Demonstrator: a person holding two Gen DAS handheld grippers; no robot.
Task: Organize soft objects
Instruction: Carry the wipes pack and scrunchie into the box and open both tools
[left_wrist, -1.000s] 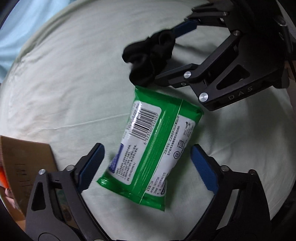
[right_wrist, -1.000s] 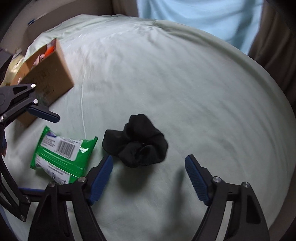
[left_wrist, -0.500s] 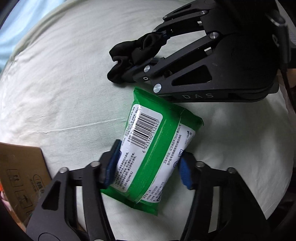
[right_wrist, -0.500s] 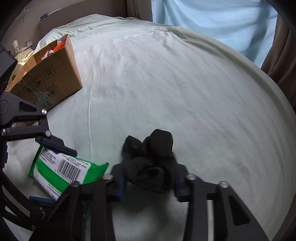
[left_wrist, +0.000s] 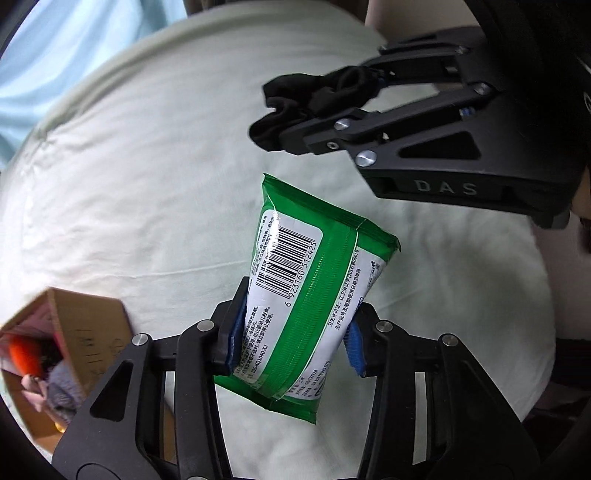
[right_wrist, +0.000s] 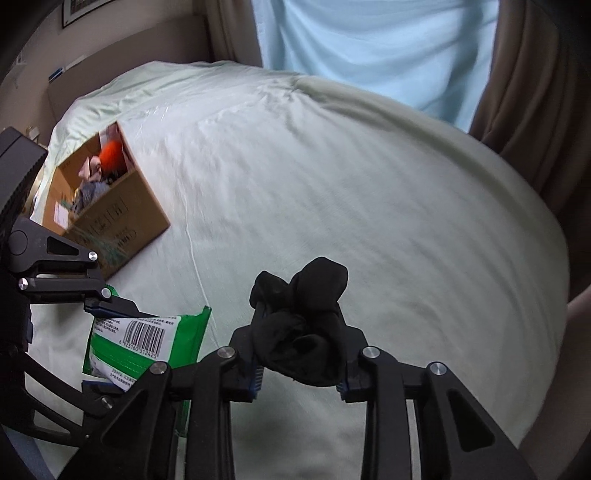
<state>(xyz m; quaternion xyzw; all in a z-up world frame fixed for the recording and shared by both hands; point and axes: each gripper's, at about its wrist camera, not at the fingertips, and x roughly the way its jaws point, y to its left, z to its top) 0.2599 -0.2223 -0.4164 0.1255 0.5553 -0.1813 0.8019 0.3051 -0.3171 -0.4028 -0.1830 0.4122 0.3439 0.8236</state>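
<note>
My left gripper (left_wrist: 293, 334) is shut on a green wet-wipes pack (left_wrist: 310, 288) with a white barcode label, held above the pale green bed. The pack also shows in the right wrist view (right_wrist: 147, 343), clamped in the left gripper (right_wrist: 107, 332). My right gripper (right_wrist: 299, 369) is shut on a bundled black sock (right_wrist: 306, 325), lifted off the bed. In the left wrist view the right gripper (left_wrist: 354, 99) holds the black sock (left_wrist: 317, 99) at the upper right, beyond the pack.
An open cardboard box (right_wrist: 110, 210) with soft items, one of them orange, stands on the bed (right_wrist: 332, 184) at the left; it shows at the lower left of the left wrist view (left_wrist: 74, 332). A light blue curtain (right_wrist: 369, 44) hangs beyond the bed.
Both grippers closed from open, the left on the wipes pack and the right on the black sock. Both have lifted their objects off the bed.
</note>
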